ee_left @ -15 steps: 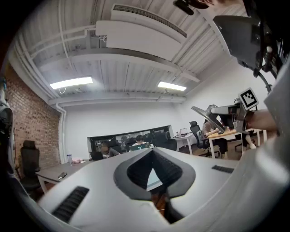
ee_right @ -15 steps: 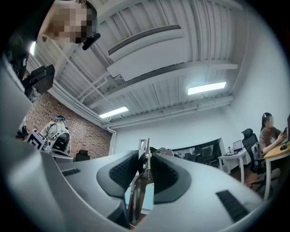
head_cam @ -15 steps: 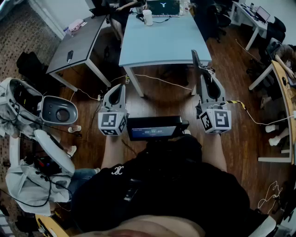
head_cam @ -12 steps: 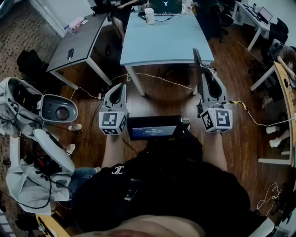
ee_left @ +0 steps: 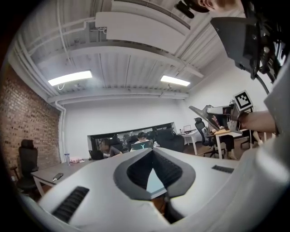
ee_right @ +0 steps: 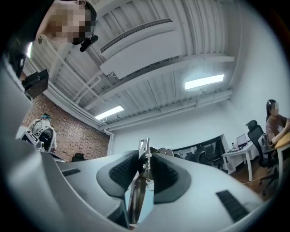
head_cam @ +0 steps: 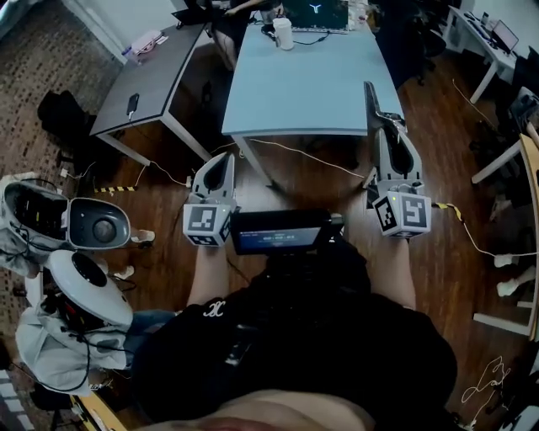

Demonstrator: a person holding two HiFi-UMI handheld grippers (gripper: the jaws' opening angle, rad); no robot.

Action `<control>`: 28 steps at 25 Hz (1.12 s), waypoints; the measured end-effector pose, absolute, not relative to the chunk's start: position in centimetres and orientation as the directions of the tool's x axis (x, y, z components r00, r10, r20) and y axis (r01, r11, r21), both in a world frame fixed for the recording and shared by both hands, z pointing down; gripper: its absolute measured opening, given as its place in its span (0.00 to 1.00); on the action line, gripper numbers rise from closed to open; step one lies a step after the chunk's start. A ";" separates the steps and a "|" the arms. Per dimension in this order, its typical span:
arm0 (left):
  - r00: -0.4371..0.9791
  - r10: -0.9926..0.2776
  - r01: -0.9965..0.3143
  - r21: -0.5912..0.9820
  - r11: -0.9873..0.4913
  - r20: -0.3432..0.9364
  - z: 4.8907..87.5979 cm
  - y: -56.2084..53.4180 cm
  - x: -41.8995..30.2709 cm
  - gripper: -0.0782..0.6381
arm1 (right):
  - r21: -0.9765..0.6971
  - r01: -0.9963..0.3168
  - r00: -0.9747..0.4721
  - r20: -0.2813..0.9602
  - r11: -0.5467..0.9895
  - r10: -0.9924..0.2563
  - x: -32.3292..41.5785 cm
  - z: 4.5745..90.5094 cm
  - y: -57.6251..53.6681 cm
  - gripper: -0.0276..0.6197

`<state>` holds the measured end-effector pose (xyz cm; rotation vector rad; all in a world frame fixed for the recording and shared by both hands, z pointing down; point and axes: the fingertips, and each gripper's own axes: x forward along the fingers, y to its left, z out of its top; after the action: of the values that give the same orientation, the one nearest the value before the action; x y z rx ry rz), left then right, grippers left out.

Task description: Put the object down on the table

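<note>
Right gripper (ee_right: 144, 173) is clamping a thin metal tool (ee_right: 137, 199) - the pads are pressing on its flat sides, and the tool is standing on edge between them. In the head view the right gripper (head_cam: 389, 135) is hanging over the wooden floor (head_cam: 320, 181), with the tool (head_cam: 371, 97) sticking out well ahead of the fingertips.

Risks, as I am judging them:
- The blue table (head_cam: 312, 84) is lying ahead of and below the claw. The claw itself is not yet over it, so letting go here would be sending the tool to the floor.
- The long end ahead of the tips is likely to reach the table first. A knock there could be twisting the tool in such a narrow pinch.
- The sprung joint may be pushing the arms apart on release, making the tool hop or skid.
- A cup (head_cam: 284, 34) and a laptop (head_cam: 316, 13) are sitting far ahead, well clear.

Left gripper (ee_left: 154, 174), off to the claw's left (head_cam: 222, 162), is showing its jaws apart with nothing between them.

The tool is looking slim, dark grey and glossy. Two flat arms are lying close together, with a small coil spring and a pin between the pads. Exact kind - not telling.
</note>
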<state>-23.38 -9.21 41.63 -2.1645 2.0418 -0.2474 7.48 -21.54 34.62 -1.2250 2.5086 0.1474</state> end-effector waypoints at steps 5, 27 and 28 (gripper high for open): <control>0.043 -0.999 -0.972 -0.233 -0.043 0.006 40.6 -19.2 -24.6 0.10 | -0.060 -0.766 -0.589 -0.334 0.640 -0.736 5.9 34.5 -31.6 0.15; 0.055 -0.997 -0.985 -0.161 -0.064 0.062 40.4 -37.8 -32.1 0.10 | -0.130 -0.734 -0.674 0.014 0.667 -0.739 -5.9 45.6 -53.1 0.15; 0.050 -0.996 -0.986 -0.154 -0.060 0.067 40.7 -37.9 -32.5 0.10 | -0.168 -0.745 -0.662 0.063 0.646 -0.747 -6.2 47.9 -54.0 0.15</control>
<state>-32.49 -37.88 40.73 -2.2280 2.1071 -0.2383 -6.21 -53.97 47.92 -1.2865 2.8392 -0.2811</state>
